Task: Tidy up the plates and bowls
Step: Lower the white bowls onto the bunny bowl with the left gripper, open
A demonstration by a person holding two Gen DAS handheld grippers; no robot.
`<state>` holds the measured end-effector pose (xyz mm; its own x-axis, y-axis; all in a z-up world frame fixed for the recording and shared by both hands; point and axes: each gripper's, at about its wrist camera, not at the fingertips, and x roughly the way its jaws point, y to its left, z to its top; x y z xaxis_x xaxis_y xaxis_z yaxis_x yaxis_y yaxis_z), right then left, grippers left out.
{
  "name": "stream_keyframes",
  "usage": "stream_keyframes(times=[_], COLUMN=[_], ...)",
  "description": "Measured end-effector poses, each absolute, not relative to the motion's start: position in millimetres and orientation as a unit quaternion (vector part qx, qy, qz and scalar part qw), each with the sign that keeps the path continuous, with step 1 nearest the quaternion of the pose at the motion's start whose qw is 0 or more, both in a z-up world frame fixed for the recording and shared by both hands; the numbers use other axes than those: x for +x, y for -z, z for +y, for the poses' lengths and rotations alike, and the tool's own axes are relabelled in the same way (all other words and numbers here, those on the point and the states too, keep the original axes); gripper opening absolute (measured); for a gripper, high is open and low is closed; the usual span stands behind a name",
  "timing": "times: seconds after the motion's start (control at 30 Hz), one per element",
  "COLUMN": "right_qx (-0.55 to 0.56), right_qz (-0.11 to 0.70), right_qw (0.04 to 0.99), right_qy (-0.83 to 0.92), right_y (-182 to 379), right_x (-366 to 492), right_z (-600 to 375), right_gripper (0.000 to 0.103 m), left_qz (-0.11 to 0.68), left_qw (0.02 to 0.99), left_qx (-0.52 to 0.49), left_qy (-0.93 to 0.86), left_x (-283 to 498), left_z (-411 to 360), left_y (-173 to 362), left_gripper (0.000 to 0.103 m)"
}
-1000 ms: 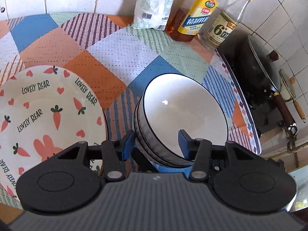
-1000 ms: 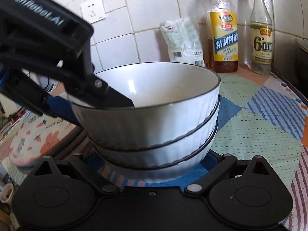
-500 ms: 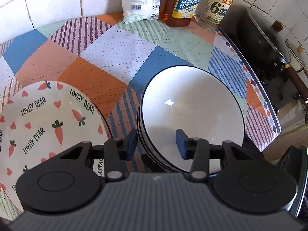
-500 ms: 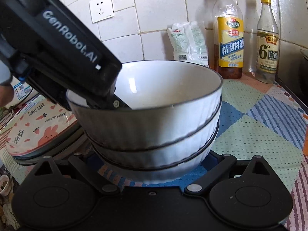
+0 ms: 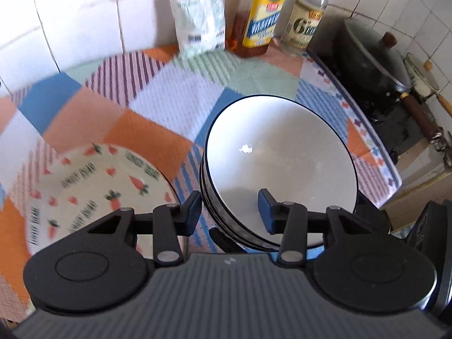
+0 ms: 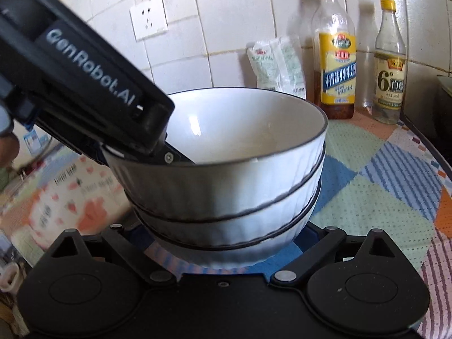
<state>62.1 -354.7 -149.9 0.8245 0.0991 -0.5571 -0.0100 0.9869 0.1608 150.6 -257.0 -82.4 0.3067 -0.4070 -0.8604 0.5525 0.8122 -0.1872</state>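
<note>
A stack of three white ribbed bowls with dark rims [image 5: 279,169] [image 6: 226,186] is held above the patchwork tablecloth. My left gripper [image 5: 230,212] straddles the near rim, one finger outside and one inside the top bowl, with a visible gap around the rim. My right gripper [image 6: 223,254] cups the bottom bowl from below; its fingertips are hidden under the stack. A carrot-print "LOVELY BEAR" plate [image 5: 84,189] lies left of the bowls and shows blurred in the right wrist view [image 6: 56,197].
Against the tiled wall stand a white bag [image 5: 200,25], an oil bottle [image 5: 265,19] and a vinegar bottle [image 5: 306,25]. A black wok with lid [image 5: 373,65] sits on the stove at the right, past the table's edge [image 5: 375,152].
The bowl stack has tilted and shifted slightly between the grippers. The left gripper's fingers have spread wider around the rim. The plate now looks further left and blurred.
</note>
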Motion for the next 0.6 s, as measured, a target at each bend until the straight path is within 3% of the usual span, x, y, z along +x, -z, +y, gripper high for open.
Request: stream_keyframes(times=[0.23, 0.6], right_qx=[0.046, 0.002], right_qz=[0.257, 0.263], right_qw=[0.963, 0.947], right_qy=[-0.063, -0.186], right_y=[104.0, 112.1], right_x=[74.4, 111.9], right_z=[-332.1, -288.4], right_gripper=[0.099, 0.099], left_qz=[0.491, 0.51], left_qw=[0.817, 0.833], left_qx=[0.065, 0.032], left_qy=[0.295, 0.212], left_x=[162.4, 166.1], left_z=[-219.4, -155.0], left_y=[34.7, 51.1], left_gripper=[0.041, 0.042])
